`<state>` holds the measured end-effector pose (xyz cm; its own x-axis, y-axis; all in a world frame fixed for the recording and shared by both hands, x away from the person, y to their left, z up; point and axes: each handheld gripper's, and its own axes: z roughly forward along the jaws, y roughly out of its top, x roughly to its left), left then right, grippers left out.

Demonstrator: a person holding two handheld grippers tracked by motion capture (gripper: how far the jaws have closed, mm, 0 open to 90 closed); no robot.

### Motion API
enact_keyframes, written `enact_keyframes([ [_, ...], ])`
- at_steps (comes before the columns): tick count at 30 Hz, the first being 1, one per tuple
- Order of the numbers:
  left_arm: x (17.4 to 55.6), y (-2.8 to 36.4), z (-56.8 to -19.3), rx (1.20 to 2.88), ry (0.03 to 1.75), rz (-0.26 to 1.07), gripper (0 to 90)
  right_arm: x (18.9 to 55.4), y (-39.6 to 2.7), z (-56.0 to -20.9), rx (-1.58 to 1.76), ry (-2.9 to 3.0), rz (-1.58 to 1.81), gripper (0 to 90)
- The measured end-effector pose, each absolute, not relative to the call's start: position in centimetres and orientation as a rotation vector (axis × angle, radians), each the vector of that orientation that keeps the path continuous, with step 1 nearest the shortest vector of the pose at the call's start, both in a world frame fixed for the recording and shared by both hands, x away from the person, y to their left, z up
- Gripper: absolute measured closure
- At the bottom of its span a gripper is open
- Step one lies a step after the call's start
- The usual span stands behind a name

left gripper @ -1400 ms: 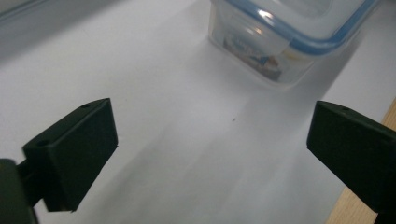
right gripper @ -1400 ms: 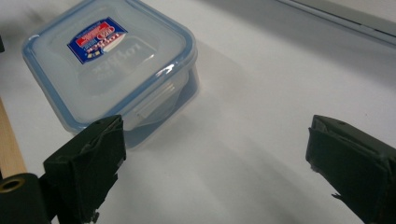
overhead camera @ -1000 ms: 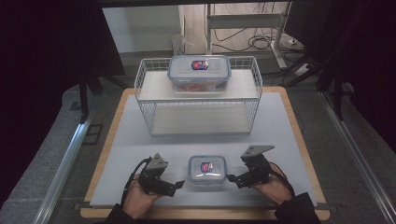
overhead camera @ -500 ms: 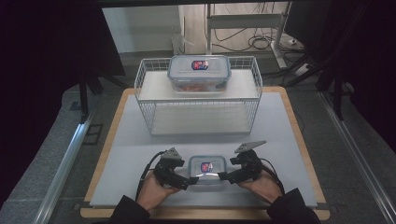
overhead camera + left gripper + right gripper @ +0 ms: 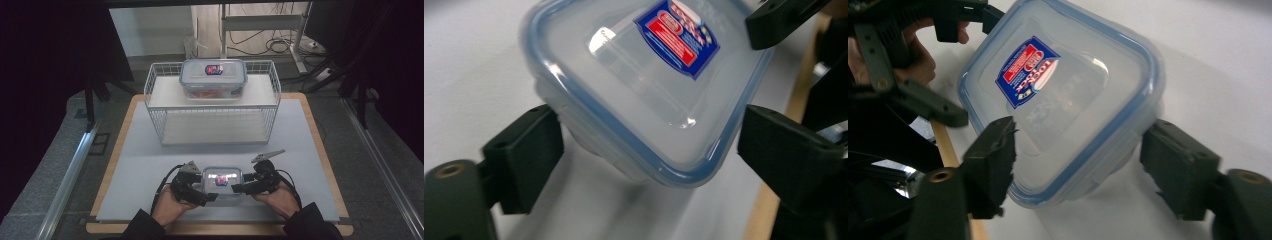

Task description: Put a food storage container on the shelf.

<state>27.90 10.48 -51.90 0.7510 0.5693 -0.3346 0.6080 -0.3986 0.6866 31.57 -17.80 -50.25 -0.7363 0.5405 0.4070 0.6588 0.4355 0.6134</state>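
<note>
Both sets of jaws have just been closing in on the small lidded container (image 5: 222,181), one corner between each pair. Left gripper (image 5: 649,150): pads just touching the box sides. Right gripper (image 5: 1078,165): pads meeting the rim. Container is sitting on the grey mat (image 5: 150,165), near edge, centre. Wire rack (image 5: 155,95) is standing beyond, carrying a larger container (image 5: 213,77).

A wood-edged grey surface (image 5: 150,150) stood on a grey floor (image 5: 60,170). At twelve o'clock, cables (image 5: 280,47) lay beneath a metal frame (image 5: 260,22); dark drapes (image 5: 45,50) hung at nine and three.
</note>
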Motion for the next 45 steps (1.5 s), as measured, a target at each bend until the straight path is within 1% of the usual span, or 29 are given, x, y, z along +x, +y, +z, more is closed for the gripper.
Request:
enact_keyframes([
  [1, 27.8, 10.9, -51.8, 2.067, 0.892, -0.075, 18.5, 31.4, -18.0, -50.2, -1.062, -2.533, -1.191, 37.2],
  [2, 27.6, 11.2, -51.7, 2.040, 0.918, -0.067, 22.8, 31.2, -18.1, -50.2, -1.051, -2.534, -1.191, 38.7],
  [3, 27.5, 11.5, -51.7, 2.023, 0.924, -0.068, 33.4, 30.9, -18.2, -50.2, -1.049, -2.528, -1.189, 40.8],
  [4, 27.3, 11.8, -51.8, 1.996, 0.929, -0.085, 36.5, 30.8, -18.3, -50.2, -1.048, -2.525, -1.188, 42.2],
  [8, 26.1, 11.9, -51.6, 2.000, 0.914, -0.045, 44.4, 29.8, -19.0, -50.2, -1.028, -2.514, -1.230, 51.5],
  [11, 25.8, 12.4, -51.6, 1.972, 0.914, -0.064, 50.4, 29.6, -19.5, -50.3, -1.019, -2.476, -1.269, 54.6],
  [15, 26.1, 13.2, -52.1, 1.902, 0.931, -0.147, 53.4, 29.5, -19.5, -50.3, -1.015, -2.475, -1.279, 54.7],
  [19, 26.5, 13.7, -52.5, 1.859, 0.927, -0.194, 56.2, 29.6, -19.6, -50.5, -1.029, -2.443, -1.291, 54.5],
  [24, 26.7, 13.8, -52.3, 1.826, 0.918, -0.215, 57.1, 29.7, -19.9, -50.3, -1.046, -2.413, -1.339, 55.1],
  [36, 28.1, 14.4, -49.7, 1.792, 0.871, -0.189, 57.4, 30.4, -20.3, -47.9, -1.034, -2.356, -1.467, 57.0],
  [45, 30.0, 14.7, -45.8, 1.794, 0.844, -0.161, 57.4, 31.8, -20.2, -44.7, -1.024, -2.357, -1.511, 57.3],
])
